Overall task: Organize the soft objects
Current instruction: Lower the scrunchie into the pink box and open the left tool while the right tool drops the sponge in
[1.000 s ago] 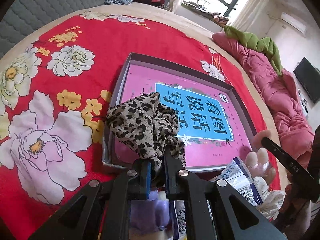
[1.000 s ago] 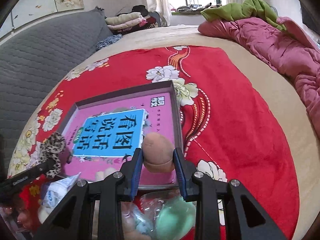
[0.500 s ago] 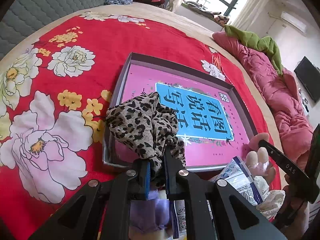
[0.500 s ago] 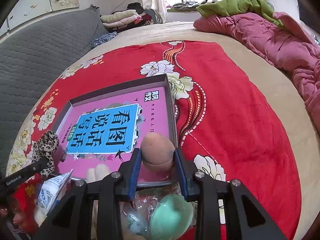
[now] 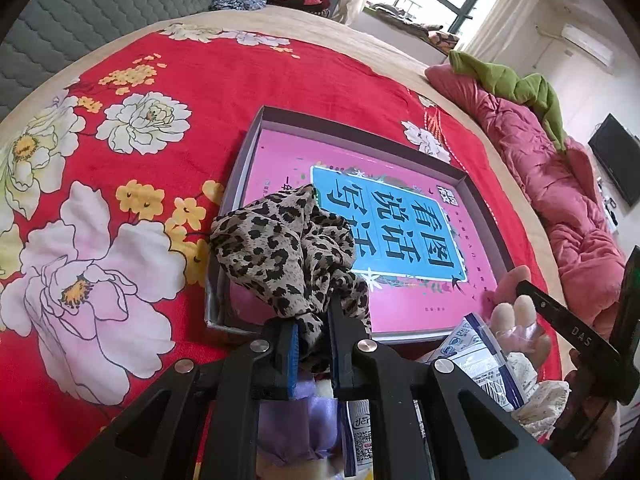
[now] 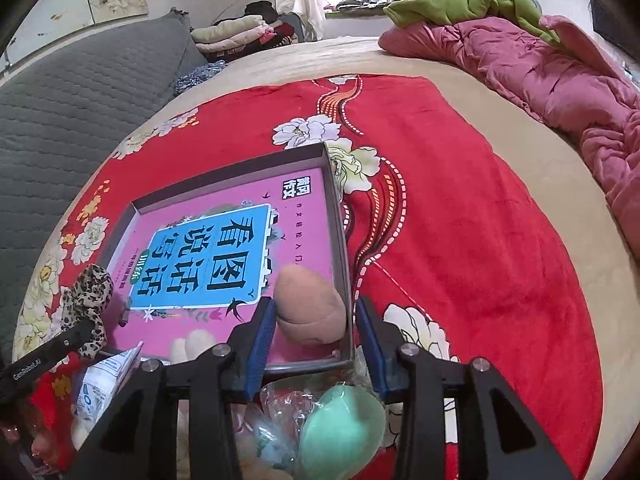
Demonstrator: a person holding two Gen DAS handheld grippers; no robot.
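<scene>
You can read 看图说话写话 in big black characters on the blue panel (image 6: 208, 260) of the pink book cover. "DAS" is printed on the right tool's finger (image 5: 568, 324), and "GenRobot.AI" on the left tool's finger (image 6: 44, 356).

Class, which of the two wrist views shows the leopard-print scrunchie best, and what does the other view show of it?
The left wrist view: the leopard-print scrunchie fills the centre, pinched in the left tongs over the near corner of the tray. The right wrist view shows it only small at the left edge, partly hidden by one tong finger.
</scene>
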